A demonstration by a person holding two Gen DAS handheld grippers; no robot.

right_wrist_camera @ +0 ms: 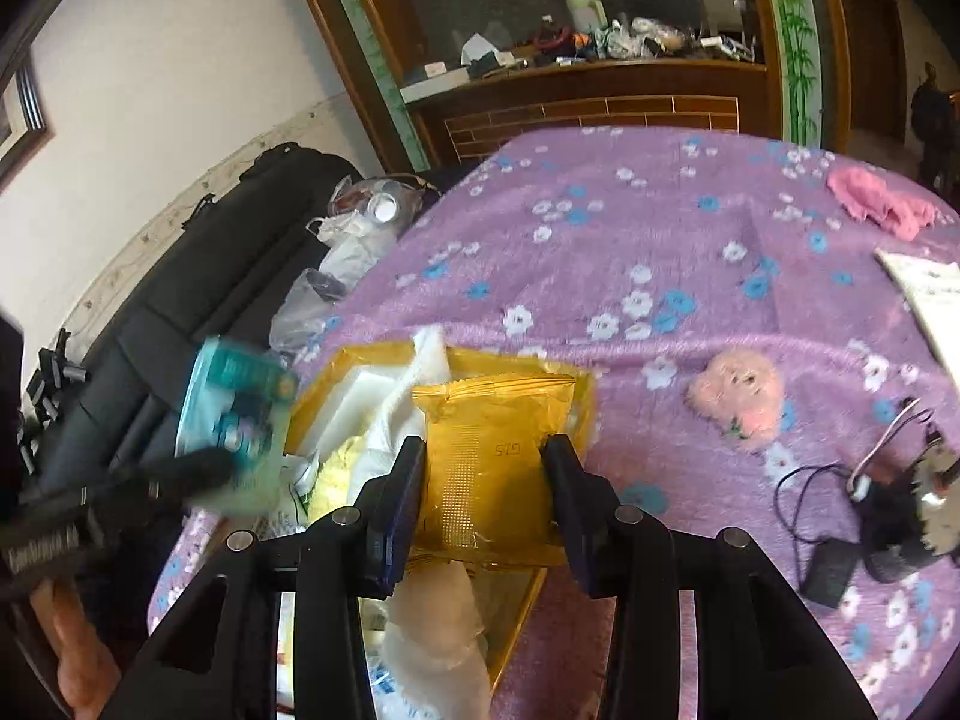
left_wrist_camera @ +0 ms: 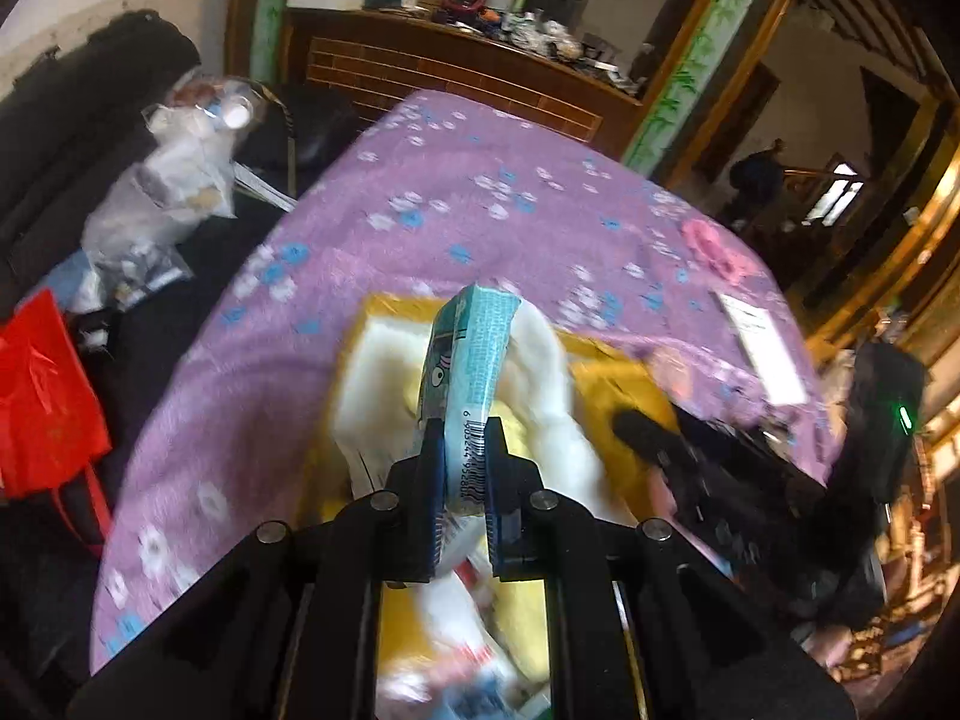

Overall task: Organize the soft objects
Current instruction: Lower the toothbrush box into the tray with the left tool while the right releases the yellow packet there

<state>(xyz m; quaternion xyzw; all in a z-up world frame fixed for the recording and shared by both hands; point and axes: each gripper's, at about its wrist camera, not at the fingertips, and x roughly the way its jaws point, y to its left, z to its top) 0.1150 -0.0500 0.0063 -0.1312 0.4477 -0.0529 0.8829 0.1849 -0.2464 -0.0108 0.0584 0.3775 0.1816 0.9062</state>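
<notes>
A teal tissue pack (left_wrist_camera: 471, 372) was gripped by the left gripper (left_wrist_camera: 465, 450) above the yellow box (right_wrist_camera: 336, 375). A gold packet (right_wrist_camera: 489, 462) was held between the right gripper (right_wrist_camera: 483, 462) fingers over this box on the table (right_wrist_camera: 660, 228).

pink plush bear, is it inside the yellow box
No, the pink plush bear lies on the purple flowered blanket, to the right of the yellow box and apart from it.

Both wrist cameras look steeply down, close over the yellow box (left_wrist_camera: 606, 387) (right_wrist_camera: 336, 372) on the purple bed (left_wrist_camera: 480, 228) (right_wrist_camera: 660, 252), facing the wooden shelf (left_wrist_camera: 456, 69) (right_wrist_camera: 600, 102).
</notes>
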